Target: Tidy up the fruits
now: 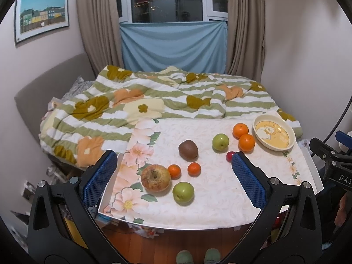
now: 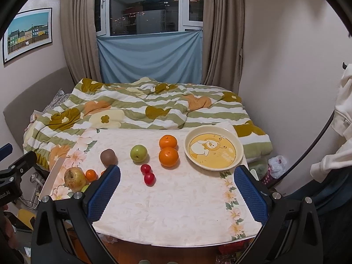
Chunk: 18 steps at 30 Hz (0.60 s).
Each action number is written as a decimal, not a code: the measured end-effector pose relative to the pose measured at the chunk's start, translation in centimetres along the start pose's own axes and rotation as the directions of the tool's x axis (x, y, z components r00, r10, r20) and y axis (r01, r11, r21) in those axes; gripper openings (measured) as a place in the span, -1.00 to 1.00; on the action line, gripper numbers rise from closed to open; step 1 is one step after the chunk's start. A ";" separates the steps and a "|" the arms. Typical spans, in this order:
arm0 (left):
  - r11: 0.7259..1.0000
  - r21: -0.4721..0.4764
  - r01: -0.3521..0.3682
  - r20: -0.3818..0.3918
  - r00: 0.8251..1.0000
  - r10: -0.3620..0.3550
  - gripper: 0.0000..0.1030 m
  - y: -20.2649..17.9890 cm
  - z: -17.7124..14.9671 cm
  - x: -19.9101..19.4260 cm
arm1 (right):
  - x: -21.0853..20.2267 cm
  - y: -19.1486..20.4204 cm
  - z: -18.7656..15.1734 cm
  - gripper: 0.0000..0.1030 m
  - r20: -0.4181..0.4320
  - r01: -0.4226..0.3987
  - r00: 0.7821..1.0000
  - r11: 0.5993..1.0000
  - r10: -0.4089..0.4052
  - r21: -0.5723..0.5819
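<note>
Nothing organized yet, by the look of it: yellow plate (image 2: 213, 151) empty at the far right corner of the table (image 2: 176, 209), every fruit loose on the floral cloth. Two oranges (image 2: 168, 156) touching, just left of the plate; green apple (image 2: 138, 153) and kiwi (image 2: 108, 157) further left; two small red tomatoes (image 2: 147, 173) touching, nearer the front edge. At the left end, a clump: russet apple (image 1: 155, 178), two small tangerines (image 1: 184, 169), second green apple (image 1: 183, 192). All nine or so pieces left to gather, presumably into the plate. Kiwi alone with a clear long axis, slanted from far-left to near-right; russet apple tipped, stem hollow facing the left camera. Left hand-held gripper (image 1: 173, 176) spread wide and holding nothing, hanging above the near edge; right hand-held gripper (image 2: 177, 189) likewise wide apart, empty.
</note>
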<state>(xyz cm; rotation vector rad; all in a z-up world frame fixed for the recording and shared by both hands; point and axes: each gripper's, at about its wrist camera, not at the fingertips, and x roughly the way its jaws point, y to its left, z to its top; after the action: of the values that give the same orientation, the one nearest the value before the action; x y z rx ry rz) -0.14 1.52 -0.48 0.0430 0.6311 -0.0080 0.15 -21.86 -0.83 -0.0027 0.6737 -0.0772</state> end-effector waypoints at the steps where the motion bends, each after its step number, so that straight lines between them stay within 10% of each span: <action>1: 1.000 0.000 0.000 0.000 1.000 0.000 1.00 0.0 0.0 0.0 | 0.0 -0.2 0.0 0.99 -0.001 0.002 1.000 1.000 -0.002 0.000; 18: 1.000 0.001 0.002 -0.008 1.000 -0.002 1.00 -0.1 -0.2 0.5 | 0.0 -0.3 -0.1 0.99 -0.003 -0.002 1.000 1.000 0.002 0.003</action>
<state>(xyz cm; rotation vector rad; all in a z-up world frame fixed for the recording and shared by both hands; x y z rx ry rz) 0.15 1.38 -0.91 0.0435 0.6395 -0.0102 0.08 -22.14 -0.89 0.0012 0.6762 -0.0764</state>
